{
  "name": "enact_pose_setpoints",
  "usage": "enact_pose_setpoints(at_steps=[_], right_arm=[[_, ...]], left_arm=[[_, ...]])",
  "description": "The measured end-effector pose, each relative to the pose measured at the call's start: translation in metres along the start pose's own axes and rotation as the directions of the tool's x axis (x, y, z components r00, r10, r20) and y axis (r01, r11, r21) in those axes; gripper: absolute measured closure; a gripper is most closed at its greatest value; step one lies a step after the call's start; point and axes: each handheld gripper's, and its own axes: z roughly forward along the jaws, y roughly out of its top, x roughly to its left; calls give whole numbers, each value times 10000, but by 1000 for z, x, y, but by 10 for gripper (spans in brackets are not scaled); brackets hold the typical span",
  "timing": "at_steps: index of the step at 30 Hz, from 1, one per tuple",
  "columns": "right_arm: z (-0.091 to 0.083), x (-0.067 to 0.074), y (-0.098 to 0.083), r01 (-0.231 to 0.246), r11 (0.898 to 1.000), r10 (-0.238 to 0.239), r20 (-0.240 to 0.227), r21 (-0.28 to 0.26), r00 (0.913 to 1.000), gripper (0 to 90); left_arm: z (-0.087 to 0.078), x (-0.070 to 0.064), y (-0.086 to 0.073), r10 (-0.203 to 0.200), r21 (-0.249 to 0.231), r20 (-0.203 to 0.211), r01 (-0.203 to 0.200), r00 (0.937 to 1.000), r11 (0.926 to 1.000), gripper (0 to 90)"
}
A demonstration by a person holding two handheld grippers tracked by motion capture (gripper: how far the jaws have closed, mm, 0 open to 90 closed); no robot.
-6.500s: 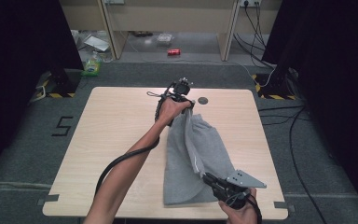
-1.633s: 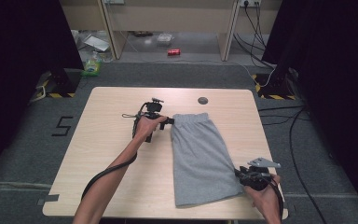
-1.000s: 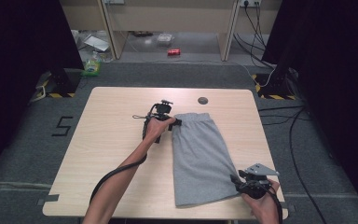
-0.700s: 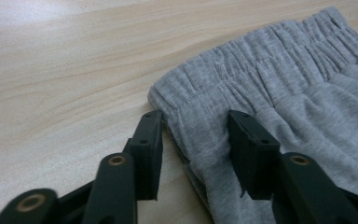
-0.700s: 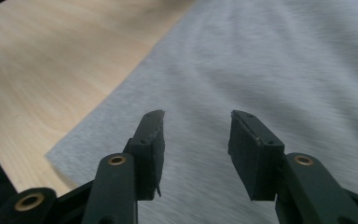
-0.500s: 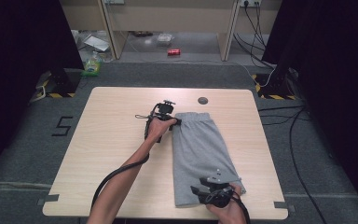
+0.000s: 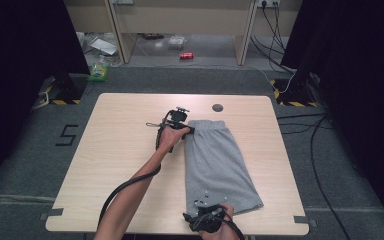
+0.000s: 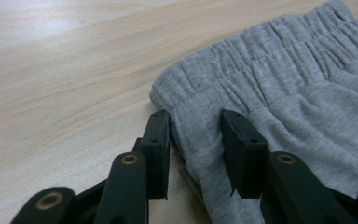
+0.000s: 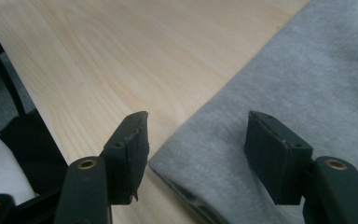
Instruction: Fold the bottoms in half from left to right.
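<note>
Item: grey shorts [image 7: 220, 165], laid flat on the table [image 7: 125, 150], right of centre.

- Long axis: waistband toward the far edge, hem toward the near edge.
- Left gripper [image 8: 196, 140]: jaws parted, astride the waistband's left corner, nothing clamped.
- Right gripper [image 9: 196, 149]: jaws wide apart over the near-left hem corner, empty.

Judged: both left-side corners are bracketed so they can be pinched and lifted together — likely a lengthwise fold.

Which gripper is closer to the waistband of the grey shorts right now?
Left. The left gripper sits at the waistband corner, while the right gripper is at the opposite hem end, near the table's front edge.
</note>
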Motion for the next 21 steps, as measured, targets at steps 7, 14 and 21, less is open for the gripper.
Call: enact_pose_setpoints(at_steps=[7, 14, 21], right_arm=[[0, 4, 0, 930, 9955, -942, 766, 187, 9926, 633], [0, -6, -1, 746, 9972, -741, 545, -72, 9958, 798], [13, 2, 10, 598, 9980, -602, -224, -182, 9979, 806]], left_arm=[[0, 0, 0, 41, -9, 6, -41, 10000, 10000, 636], [-2, 2, 0, 127, -45, 30, -127, 9999, 9999, 668], [-13, 17, -3, 271, 76, -244, -269, 9993, 9996, 702]])
